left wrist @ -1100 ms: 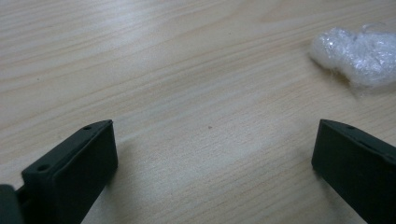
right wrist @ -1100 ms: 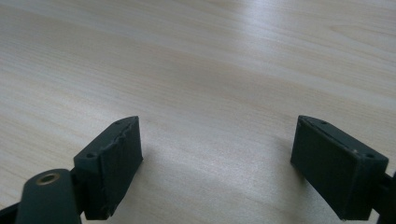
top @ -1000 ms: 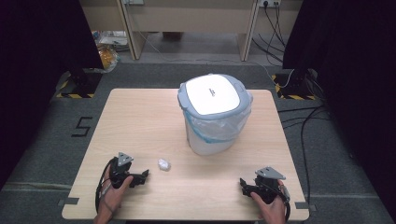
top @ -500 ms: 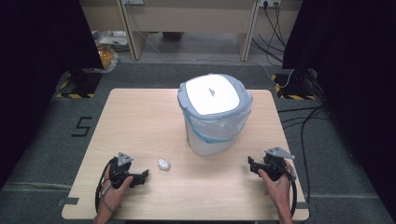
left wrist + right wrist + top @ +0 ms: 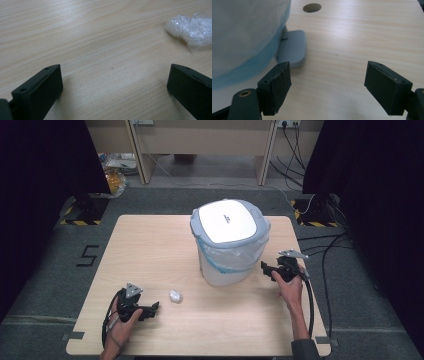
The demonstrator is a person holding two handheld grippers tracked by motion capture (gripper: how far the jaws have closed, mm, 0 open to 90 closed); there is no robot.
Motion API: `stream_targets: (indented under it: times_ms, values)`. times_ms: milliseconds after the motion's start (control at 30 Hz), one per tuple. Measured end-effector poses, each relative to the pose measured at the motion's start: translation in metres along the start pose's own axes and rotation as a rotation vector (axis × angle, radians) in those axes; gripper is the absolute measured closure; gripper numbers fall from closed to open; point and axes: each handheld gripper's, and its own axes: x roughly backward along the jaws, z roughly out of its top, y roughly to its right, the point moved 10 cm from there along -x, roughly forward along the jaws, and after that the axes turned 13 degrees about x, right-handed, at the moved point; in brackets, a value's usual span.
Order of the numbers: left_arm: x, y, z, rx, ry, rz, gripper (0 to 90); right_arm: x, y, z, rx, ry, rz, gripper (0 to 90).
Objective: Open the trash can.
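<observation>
I'm working in what looks like a lab recording bay: a pale wooden table (image 5: 150, 245) stands on grey carpet (image 5: 50, 285) with a painted number 5 (image 5: 88, 255), yellow-and-black hazard tape (image 5: 80, 222) marks stand feet, black curtains (image 5: 40, 175) close both sides, and black cables (image 5: 300, 145) run to wall sockets.

White bin (image 5: 230, 247), pale wood table (image 5: 150, 245)
Grey lid rim, blue-edged liner, grey pedal (image 5: 292, 47), white crumpled wad (image 5: 175, 296), black grippers

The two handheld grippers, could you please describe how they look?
Both the left gripper and the right gripper are black, each topped by a grey three-cornered plate and trailing a black cable. Their fingers are flat black blocks with small holes.
</observation>
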Motion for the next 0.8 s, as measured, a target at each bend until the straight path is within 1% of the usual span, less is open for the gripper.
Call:
stream_targets:
  times_ms: [33, 67, 100, 133, 167, 200, 233, 267, 300, 367, 400, 433, 567, 633, 700, 800]
  values:
    - [0.0, 0.0, 0.0, 0.0, 0.0, 0.0, 0.0, -0.01, 0.003, 0.005, 0.011, -0.008, -0.003, 20.9]
    - [0.0, 0.0, 0.0, 0.0, 0.0, 0.0, 0.0, -0.016, 0.003, 0.008, 0.003, -0.002, 0.0, 21.0]
    - [0.0, 0.0, 0.0, 0.0, 0.0, 0.0, 0.0, -0.02, 0.003, 0.011, -0.029, 0.016, 0.014, 21.2]
    - [0.0, 0.0, 0.0, -0.003, -0.002, 0.0, 0.0, -0.025, 0.002, 0.013, -0.064, 0.019, 0.036, 21.1]
    - [0.0, 0.0, 0.0, -0.003, -0.002, 0.001, 0.0, -0.031, 0.005, 0.012, -0.03, -0.005, 0.008, 21.3]
    - [0.0, 0.0, 0.0, -0.003, -0.002, 0.001, 0.0, -0.034, 0.006, 0.013, -0.015, -0.006, -0.011, 21.7]
    - [0.0, 0.0, 0.0, 0.003, 0.002, -0.001, 0.0, -0.037, 0.005, 0.015, -0.033, 0.011, -0.005, 22.0]
    - [0.0, 0.0, 0.0, -0.003, -0.002, 0.001, 0.0, -0.039, 0.002, 0.018, -0.06, 0.033, 0.012, 21.9]
    - [0.0, 0.0, 0.0, -0.003, -0.002, 0.001, 0.0, -0.04, 0.001, 0.019, -0.076, 0.041, 0.013, 22.0]
    - [0.0, 0.0, 0.0, -0.003, -0.003, 0.001, 0.0, -0.046, 0.002, 0.014, -0.056, 0.02, -0.008, 22.0]
    - [0.0, 0.0, 0.0, -0.003, -0.003, 0.001, 0.0, -0.046, 0.002, 0.014, -0.056, 0.02, -0.008, 22.0]
    - [0.0, 0.0, 0.0, -0.003, -0.002, 0.001, 0.0, -0.05, 0.002, 0.011, -0.05, 0.015, -0.01, 20.3]
    - [0.0, 0.0, 0.0, -0.003, -0.003, 0.001, 0.0, -0.051, 0.003, 0.01, -0.049, 0.008, -0.016, 19.7]
    - [0.0, 0.0, 0.0, 0.003, 0.002, -0.001, 0.0, -0.052, 0.002, 0.008, -0.075, 0.002, -0.009, 19.7]
    - [0.0, 0.0, 0.0, 0.003, 0.002, -0.001, 0.0, -0.052, 0.002, 0.006, -0.087, -0.002, -0.01, 19.8]
    - [0.0, 0.0, 0.0, -0.003, -0.002, 0.001, 0.0, -0.049, 0.0, 0.004, -0.082, -0.018, -0.021, 20.1]
